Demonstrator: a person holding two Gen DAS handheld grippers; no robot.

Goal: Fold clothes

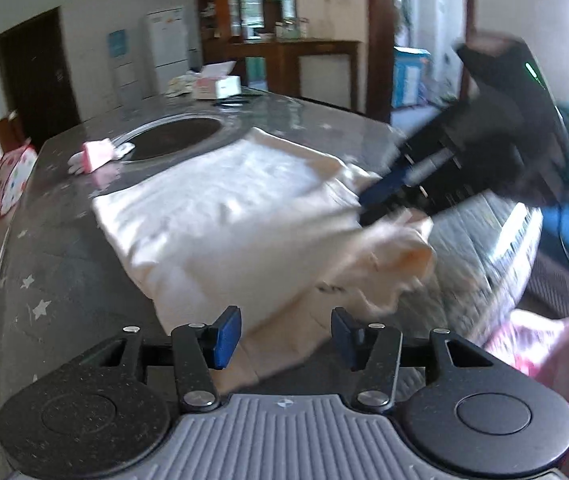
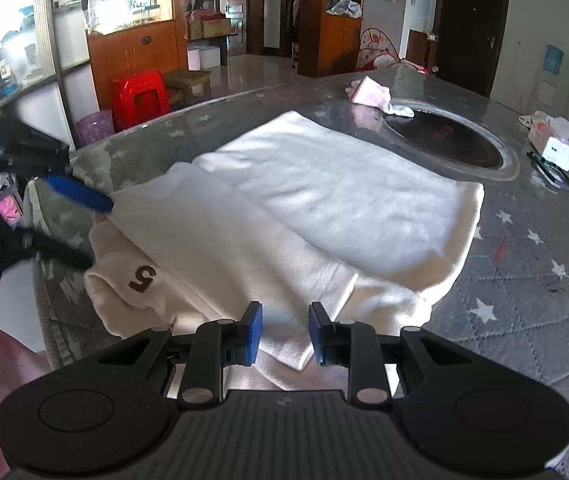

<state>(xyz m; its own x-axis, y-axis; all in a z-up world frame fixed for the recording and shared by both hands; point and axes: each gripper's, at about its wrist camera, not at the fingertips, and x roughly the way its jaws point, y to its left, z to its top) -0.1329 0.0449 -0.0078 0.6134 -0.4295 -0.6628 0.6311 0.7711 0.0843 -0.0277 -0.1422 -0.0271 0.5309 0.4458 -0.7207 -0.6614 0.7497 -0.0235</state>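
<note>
a white garment (image 2: 324,204), partly folded, lies on the grey star-patterned desk (image 2: 524,280), its near edge hanging close to the desk's edge; a brown "5" (image 2: 142,279) shows on a rolled part at its corner. the left claw (image 1: 285,338) is spread, its blue pads on either side of the garment's near edge without gripping it. the right claw (image 2: 285,330) is also spread, hovering just above the garment's near hem. in the left wrist view the right claw reaches into a bunched, lifted part of the cloth, blurred, so contact there cannot be told. a pink and white item (image 2: 376,98) sits beside the dark round inset (image 2: 448,142) further back on the desk, and a small box (image 2: 552,146) rests near the far edge.
</note>
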